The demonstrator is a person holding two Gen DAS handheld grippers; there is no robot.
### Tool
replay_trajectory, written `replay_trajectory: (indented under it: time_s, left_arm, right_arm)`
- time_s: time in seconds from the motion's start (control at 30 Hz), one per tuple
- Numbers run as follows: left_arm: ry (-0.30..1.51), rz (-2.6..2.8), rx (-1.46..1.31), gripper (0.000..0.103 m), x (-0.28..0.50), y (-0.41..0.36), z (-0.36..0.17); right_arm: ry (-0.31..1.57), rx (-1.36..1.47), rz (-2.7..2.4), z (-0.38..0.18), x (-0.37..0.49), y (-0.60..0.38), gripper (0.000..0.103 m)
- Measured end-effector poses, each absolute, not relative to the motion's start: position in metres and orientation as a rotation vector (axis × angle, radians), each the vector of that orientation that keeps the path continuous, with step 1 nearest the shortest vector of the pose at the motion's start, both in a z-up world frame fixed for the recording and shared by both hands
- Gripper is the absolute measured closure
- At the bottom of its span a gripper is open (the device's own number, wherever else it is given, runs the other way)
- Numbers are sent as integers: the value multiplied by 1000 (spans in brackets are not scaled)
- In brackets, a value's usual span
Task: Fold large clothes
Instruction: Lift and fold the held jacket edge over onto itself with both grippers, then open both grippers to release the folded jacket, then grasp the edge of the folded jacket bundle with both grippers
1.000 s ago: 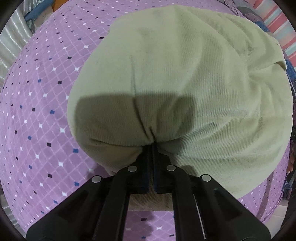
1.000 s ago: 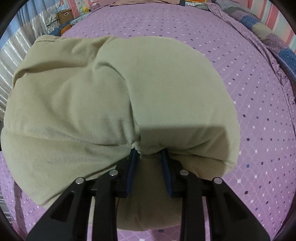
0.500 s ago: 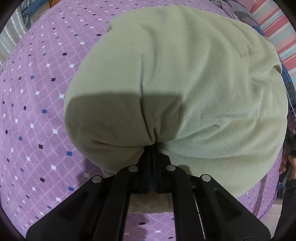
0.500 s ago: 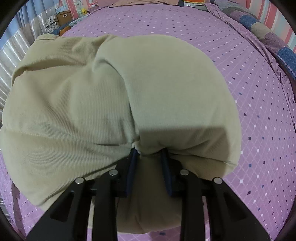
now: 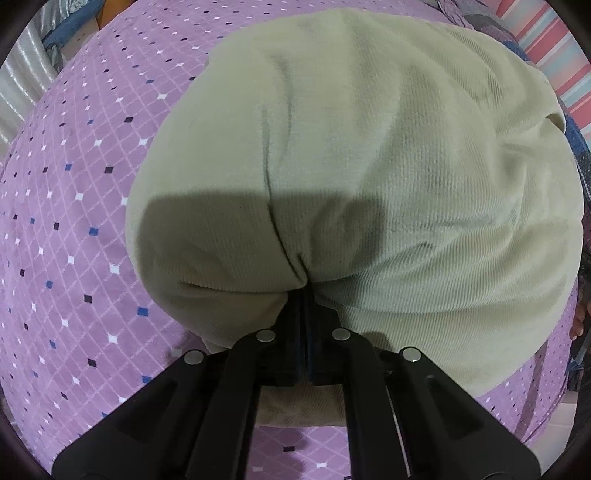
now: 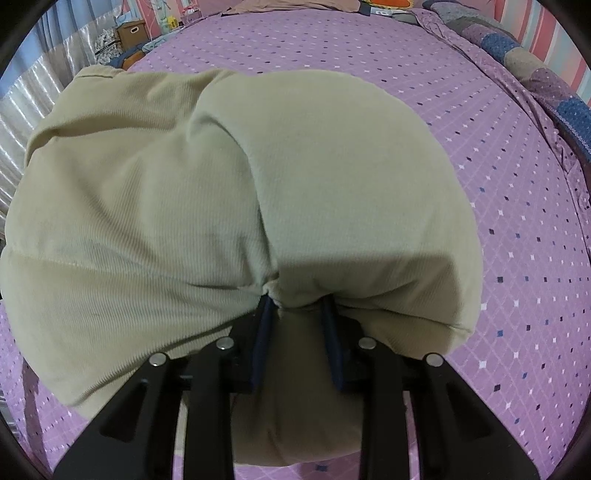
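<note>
A large beige corduroy garment (image 5: 369,155) hangs doubled over a purple diamond-patterned bedspread (image 5: 74,221). My left gripper (image 5: 306,295) is shut on a thin pinch of its near edge, and the cloth bulges up over the fingertips. In the right wrist view the same garment (image 6: 184,206) fills the left and middle. My right gripper (image 6: 297,306) is shut on a thick bunch of its folded edge, with the blue pads (image 6: 263,332) a little apart and cloth pressed between them. More fabric hangs below both grippers.
The bedspread (image 6: 498,221) stretches away to the right and far side. A patchwork quilt (image 6: 546,88) lies along the right edge by a striped wall. A cardboard box (image 6: 131,31) and clutter stand beyond the bed's far left corner.
In the left wrist view the garment has shifted slightly rightward and the bedspread has slid a little. The right wrist view is nearly unchanged. Both grips hold.
</note>
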State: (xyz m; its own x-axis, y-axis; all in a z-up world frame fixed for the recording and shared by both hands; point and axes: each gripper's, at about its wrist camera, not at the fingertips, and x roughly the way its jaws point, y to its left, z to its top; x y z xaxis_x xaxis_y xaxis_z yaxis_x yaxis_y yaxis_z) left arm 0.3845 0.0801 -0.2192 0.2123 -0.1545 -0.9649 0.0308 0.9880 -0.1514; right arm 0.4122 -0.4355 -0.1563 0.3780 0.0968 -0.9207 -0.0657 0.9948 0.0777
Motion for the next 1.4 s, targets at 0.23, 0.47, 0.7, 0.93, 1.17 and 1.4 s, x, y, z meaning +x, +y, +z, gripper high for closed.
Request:
replay_trajectory:
  time_s: [0.23, 0.47, 0.7, 0.93, 1.17, 1.4]
  left_arm:
    - [1360, -117, -73, 99, 391, 63, -215]
    - [1364, -87, -49, 99, 394, 53, -202]
    - [1299, -96, -187, 80, 362, 73, -146]
    - [1156, -23, -174, 7, 317, 94, -102]
    - [1203, -90, -328, 7, 309, 93, -171]
    - [1190, -148, -469, 3, 314, 84, -220]
  right_arm:
    - [1169, 22, 94, -158, 411, -434, 75]
    - [1182, 27, 72, -154, 411, -433, 75]
    - [1106, 147, 115, -97, 379, -454, 31]
    - [976, 129, 112, -61, 328, -477, 15]
    - [998, 263, 93, -106, 318, -501, 14]
    - [981, 323, 111, -127, 320, -503, 14]
